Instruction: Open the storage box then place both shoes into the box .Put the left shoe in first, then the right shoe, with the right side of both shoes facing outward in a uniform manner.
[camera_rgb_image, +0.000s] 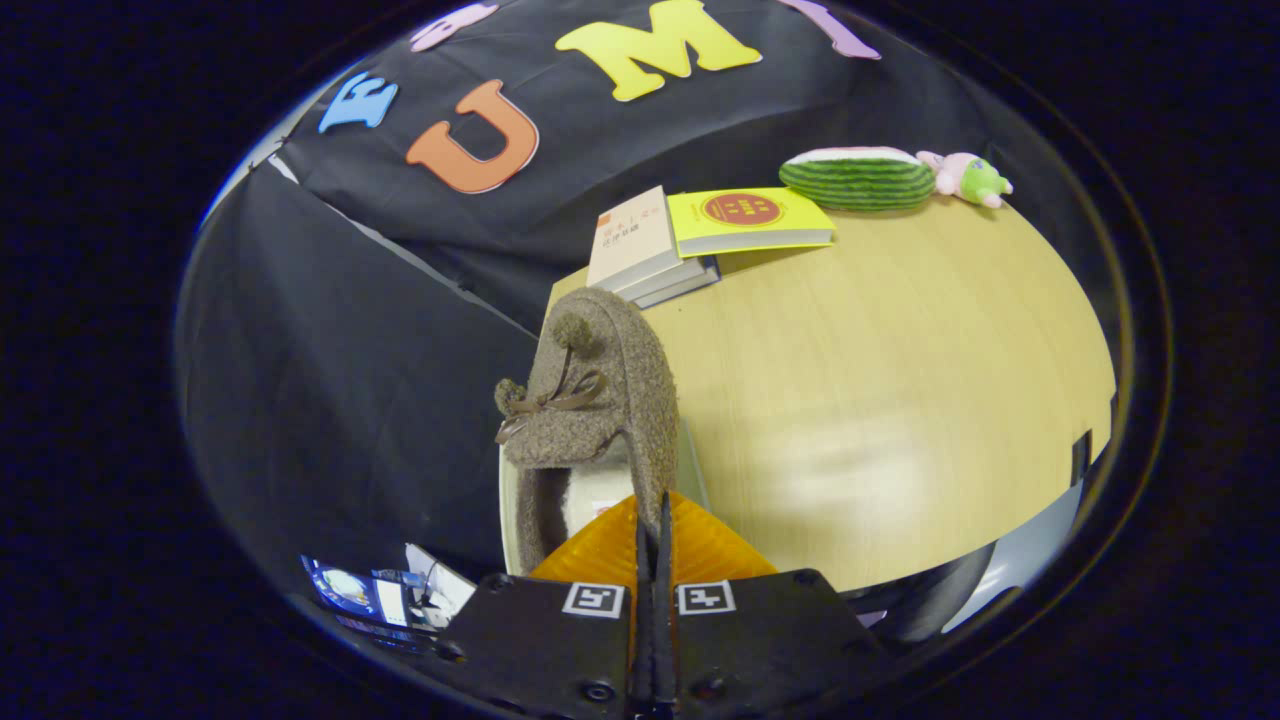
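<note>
A brown fuzzy shoe (600, 400) with two pompoms and a thin bow hangs just ahead of my fingers, toe pointing away from me, over the near corner of the wooden table (880, 400). Its opening with the pale lining faces me, and a pale sole edge shows along its left side. My gripper (651, 530) is shut, its fingers pressed together on the shoe's collar at the right side of the opening. The part of the collar between the fingers is hidden.
A stack of books (640, 245) and a yellow book (750, 220) lie at the table's far edge. Beyond them rest a watermelon-slice plush (857, 180) and a small pink and green plush toy (968, 178). Blue and white items (375, 595) lie low to the left of the fingers.
</note>
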